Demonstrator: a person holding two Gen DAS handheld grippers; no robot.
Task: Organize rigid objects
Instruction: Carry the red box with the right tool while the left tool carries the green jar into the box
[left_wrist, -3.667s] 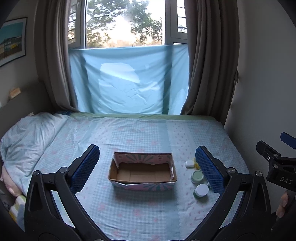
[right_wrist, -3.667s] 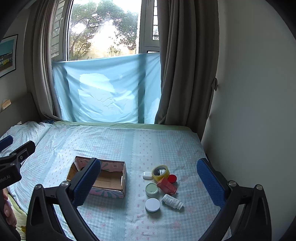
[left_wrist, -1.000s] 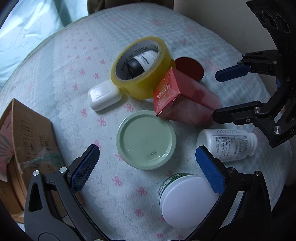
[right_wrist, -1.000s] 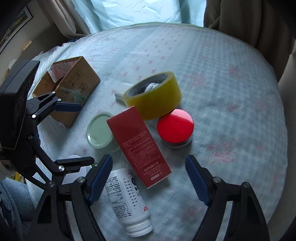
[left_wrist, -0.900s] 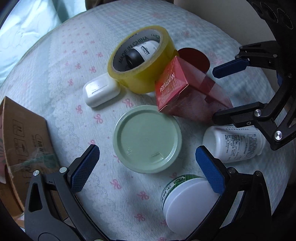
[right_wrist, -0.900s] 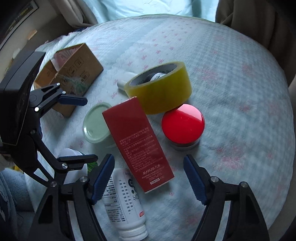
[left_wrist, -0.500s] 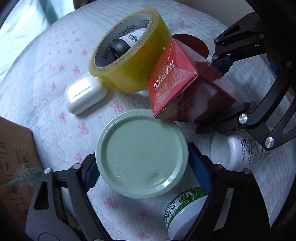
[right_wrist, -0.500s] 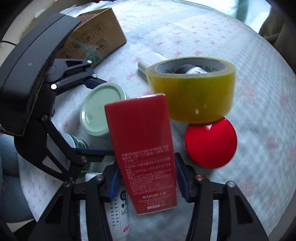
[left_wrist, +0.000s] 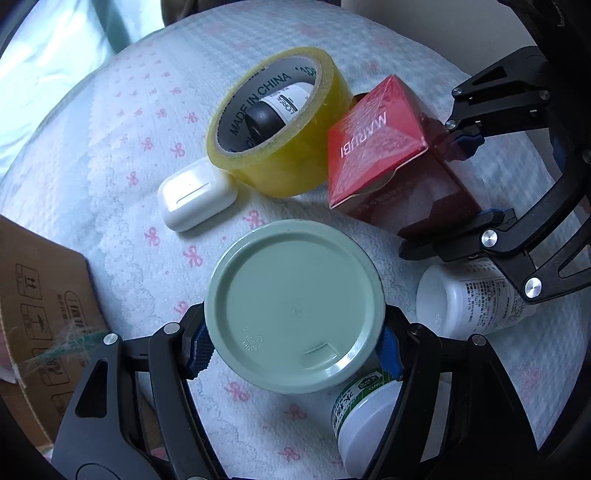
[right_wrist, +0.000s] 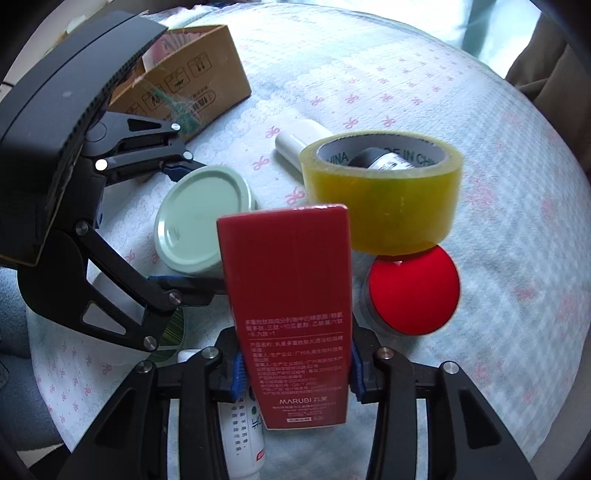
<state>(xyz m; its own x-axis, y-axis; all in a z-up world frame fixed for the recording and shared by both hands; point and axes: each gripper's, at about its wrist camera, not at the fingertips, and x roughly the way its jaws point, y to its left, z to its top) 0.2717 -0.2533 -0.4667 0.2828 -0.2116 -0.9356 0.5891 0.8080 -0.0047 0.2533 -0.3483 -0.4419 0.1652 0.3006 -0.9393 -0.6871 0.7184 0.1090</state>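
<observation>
Grips clenched on both sides — left gripper (left_wrist: 295, 349) pinching pale green lid (left_wrist: 294, 306) across smooth, likely slippery rim, right gripper (right_wrist: 295, 373) squeezing light, crushable red carton (right_wrist: 291, 306) low on its flanks.

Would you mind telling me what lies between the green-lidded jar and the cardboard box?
Only bare bedsheet separates the green-lidded jar from the cardboard box, in the left wrist view.
</observation>
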